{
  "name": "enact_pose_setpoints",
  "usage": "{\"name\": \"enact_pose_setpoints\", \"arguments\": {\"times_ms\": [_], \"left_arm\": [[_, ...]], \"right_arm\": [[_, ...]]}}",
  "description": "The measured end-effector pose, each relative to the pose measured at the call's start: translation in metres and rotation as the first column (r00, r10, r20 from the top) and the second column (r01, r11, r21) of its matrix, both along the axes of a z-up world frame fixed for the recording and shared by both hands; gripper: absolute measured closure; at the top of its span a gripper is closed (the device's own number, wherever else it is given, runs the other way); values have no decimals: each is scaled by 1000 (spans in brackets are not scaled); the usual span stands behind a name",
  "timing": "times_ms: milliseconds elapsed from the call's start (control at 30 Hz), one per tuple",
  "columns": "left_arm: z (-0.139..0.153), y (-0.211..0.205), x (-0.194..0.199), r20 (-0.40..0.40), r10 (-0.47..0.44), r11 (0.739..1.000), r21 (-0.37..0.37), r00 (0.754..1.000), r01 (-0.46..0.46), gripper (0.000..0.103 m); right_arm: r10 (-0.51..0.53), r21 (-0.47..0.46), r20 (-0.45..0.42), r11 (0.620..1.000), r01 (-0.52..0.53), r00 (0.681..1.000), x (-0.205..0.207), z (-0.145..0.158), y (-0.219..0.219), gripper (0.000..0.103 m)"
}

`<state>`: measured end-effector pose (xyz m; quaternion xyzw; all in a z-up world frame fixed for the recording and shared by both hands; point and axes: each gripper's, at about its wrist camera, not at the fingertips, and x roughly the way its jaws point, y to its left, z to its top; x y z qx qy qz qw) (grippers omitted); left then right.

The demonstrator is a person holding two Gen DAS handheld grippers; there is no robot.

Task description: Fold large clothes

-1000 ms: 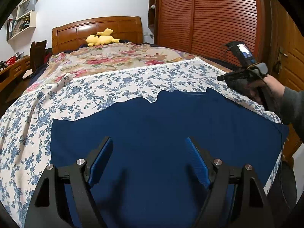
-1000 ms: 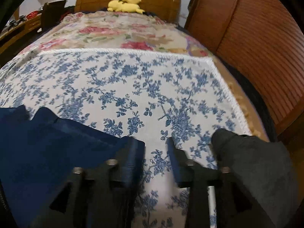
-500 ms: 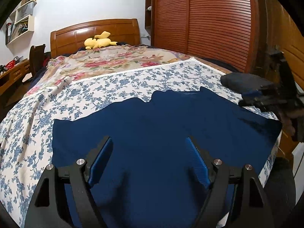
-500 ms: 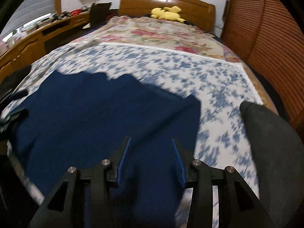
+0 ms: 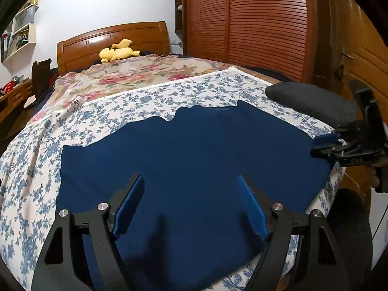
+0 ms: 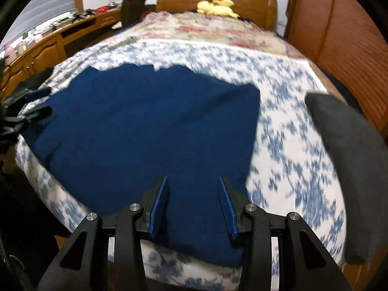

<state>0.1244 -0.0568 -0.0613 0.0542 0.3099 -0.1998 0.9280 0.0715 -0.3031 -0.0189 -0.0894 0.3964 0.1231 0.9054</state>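
the navy garment [image 5: 194, 160] lies spread flat across the foot of the bed [image 5: 150, 97], on a white sheet with blue flowers [image 5: 31, 160]; its near edge reaches the mattress edge and its uneven far edge runs across the middle of the sheet. the left gripper [image 5: 190, 201] hovers above the garment's near part, jaws wide apart with nothing between the blue pads. in the right wrist view the right gripper [image 6: 192, 201] sits over the garment's near right corner, jaws also apart and empty, though less widely; whether the pads touch the cloth cannot be told. that view is blurred. from the left wrist view the right gripper [image 5: 349, 143] shows at the garment's right edge, one blue pad at the cloth's border. a dark grey folded item [image 5: 312, 101] lies on the sheet just beside the garment, to its right. farther up the bed a floral blanket [image 5: 145, 72] covers the mattress, and a yellow plush toy [image 5: 118, 52] rests by the wooden headboard [image 5: 109, 41]. a slatted wooden wardrobe [image 5: 254, 24] stands along the right side.
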Motion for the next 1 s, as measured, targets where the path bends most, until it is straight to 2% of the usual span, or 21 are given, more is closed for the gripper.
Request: {"name": "enact_pose_setpoints", "arguments": {"times_ms": [133,333,467,633,800,1000], "left_arm": [[-6,-5,-8,-18,-1,1000,5,1000,1,24],[-15,-13,-16,-48,-17,1000,5,999,18,24],[-18,-17,-22,-55,-31,999,10,998,32,24],[-26,-17,-23,-75,-30,999,31,997,32,24],[-32,-13,-19,-95,-11,999,39,995,14,24],[-38,-11,-15,-117,-4,999,44,993,9,24]], "right_arm": [[-14,28,14,1000,13,1000,-2,-12,-3,59],[-40,15,43,999,39,998,-15,-2,-1,59],[-72,48,60,996,70,996,-29,7,-13,55],[-98,77,27,992,95,995,-34,-3,-22,46],[-112,115,-29,987,114,993,-22,-14,-28,38],[-113,154,-63,981,122,992,-13,-19,-31,36]]}}
